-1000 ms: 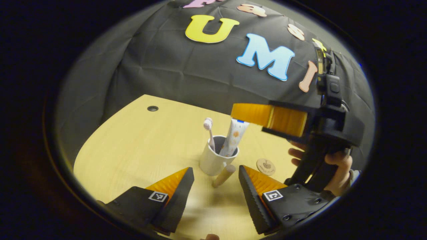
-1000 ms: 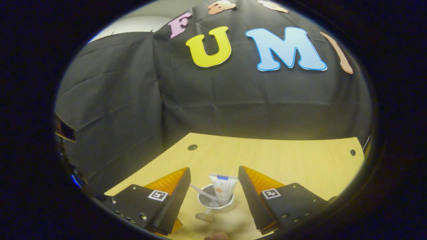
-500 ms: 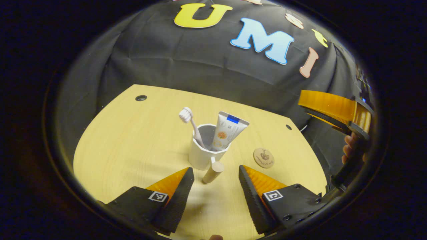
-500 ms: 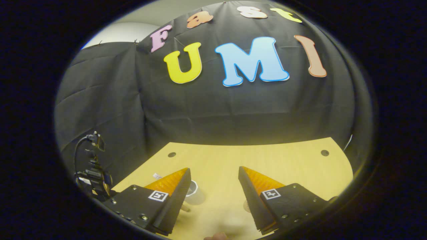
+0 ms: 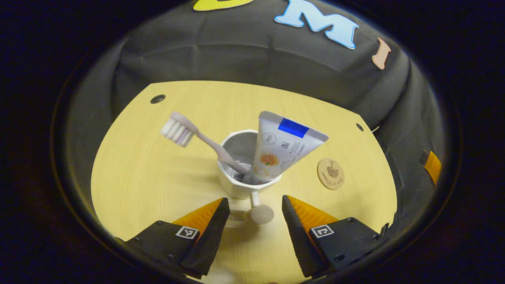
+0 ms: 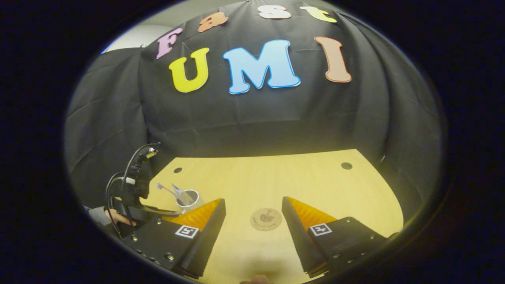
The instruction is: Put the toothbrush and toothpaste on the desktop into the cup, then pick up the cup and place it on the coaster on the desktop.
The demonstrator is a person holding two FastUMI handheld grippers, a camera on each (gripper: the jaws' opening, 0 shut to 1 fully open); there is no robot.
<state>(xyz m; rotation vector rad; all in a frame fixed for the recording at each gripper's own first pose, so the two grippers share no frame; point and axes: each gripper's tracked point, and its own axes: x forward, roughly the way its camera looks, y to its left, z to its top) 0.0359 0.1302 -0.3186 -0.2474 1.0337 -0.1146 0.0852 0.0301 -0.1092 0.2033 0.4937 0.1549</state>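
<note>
Toothbrush (image 5: 185, 133) and toothpaste (image 5: 278, 148) lean in the cup (image 5: 238, 185), mid-desk. Left gripper (image 5: 252, 215) (fingers spread) straddles its handle (image 5: 260, 213), ready to lift. Right gripper (image 6: 252, 215) waits, spread, over the coaster (image 6: 266, 219).

Black tongs (image 5: 252, 205), square markers, screws

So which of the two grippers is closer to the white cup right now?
Left. The left gripper is open right at the cup, its handle between the fingers. The right gripper hangs open off to the side, over the coaster.
</note>
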